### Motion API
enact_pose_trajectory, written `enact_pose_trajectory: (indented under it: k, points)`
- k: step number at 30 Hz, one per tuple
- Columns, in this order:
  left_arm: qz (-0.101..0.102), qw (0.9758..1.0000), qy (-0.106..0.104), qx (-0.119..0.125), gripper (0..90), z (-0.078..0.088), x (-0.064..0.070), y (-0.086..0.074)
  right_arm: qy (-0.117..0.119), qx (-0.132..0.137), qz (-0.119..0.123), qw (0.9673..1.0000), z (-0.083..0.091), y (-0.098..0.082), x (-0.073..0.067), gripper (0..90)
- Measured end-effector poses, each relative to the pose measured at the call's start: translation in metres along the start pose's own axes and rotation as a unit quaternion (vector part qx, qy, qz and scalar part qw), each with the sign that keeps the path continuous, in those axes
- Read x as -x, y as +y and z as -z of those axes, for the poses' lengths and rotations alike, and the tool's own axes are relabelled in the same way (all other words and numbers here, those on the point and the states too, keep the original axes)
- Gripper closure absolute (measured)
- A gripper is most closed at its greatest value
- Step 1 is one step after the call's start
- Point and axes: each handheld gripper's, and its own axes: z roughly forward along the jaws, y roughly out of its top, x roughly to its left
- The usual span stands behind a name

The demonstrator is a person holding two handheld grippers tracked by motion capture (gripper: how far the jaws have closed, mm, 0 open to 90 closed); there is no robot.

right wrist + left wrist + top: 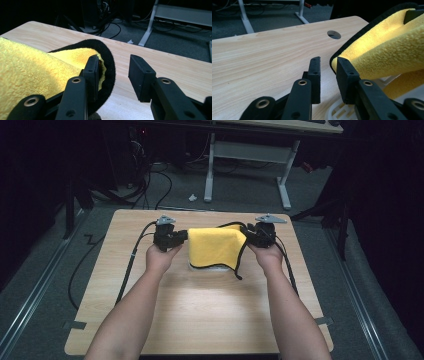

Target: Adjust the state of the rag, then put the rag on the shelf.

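A yellow cloth [215, 246] with a black hem is draped over a white slotted object [212, 268] in the middle of the table. My left gripper [183, 238] is at the cloth's left edge. In the left gripper view it [328, 62] stands open, and the cloth [384, 50] lies against the outer side of its right jaw, not between the jaws. My right gripper [246, 234] is at the cloth's right edge. It [115, 62] is open wide, with the black hem [110, 62] curling over its left jaw into the gap.
The wooden table [200, 315] has a round cable hole [334, 34] near its far edge. Cables trail from both grippers across the table. A white desk frame [245, 155] and loose cables stand on the floor beyond.
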Motion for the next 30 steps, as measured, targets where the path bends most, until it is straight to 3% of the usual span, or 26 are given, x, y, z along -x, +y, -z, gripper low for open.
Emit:
enact_pose_trajectory:
  k: [16, 19, 21, 28, 30]
  points:
    - [-0.025, 0.9987, 0.038, 0.024, 70.3, 0.038, 0.005, 0.008, -0.030, 0.014, 0.019, 0.9993, 0.023, 0.002, 0.000, 56.9]
    - [-0.024, 0.9983, 0.045, 0.027, 68.8, 0.046, 0.006, 0.006, -0.034, 0.016, 0.020, 0.9991, 0.029, 0.000, 0.000, 54.5]
    - [-0.010, 0.9983, 0.047, 0.032, 68.1, 0.054, 0.008, 0.005, -0.029, 0.020, 0.014, 0.9993, 0.034, -0.003, 0.001, 53.3]
    - [-0.022, 0.9974, 0.053, 0.044, 64.7, 0.075, 0.020, -0.008, -0.040, 0.027, 0.025, 0.9985, 0.055, -0.012, -0.007, 50.8]
    - [-0.021, 0.9974, 0.051, 0.047, 64.3, 0.080, 0.022, -0.012, -0.047, 0.041, 0.031, 0.9975, 0.064, -0.017, -0.010, 50.7]
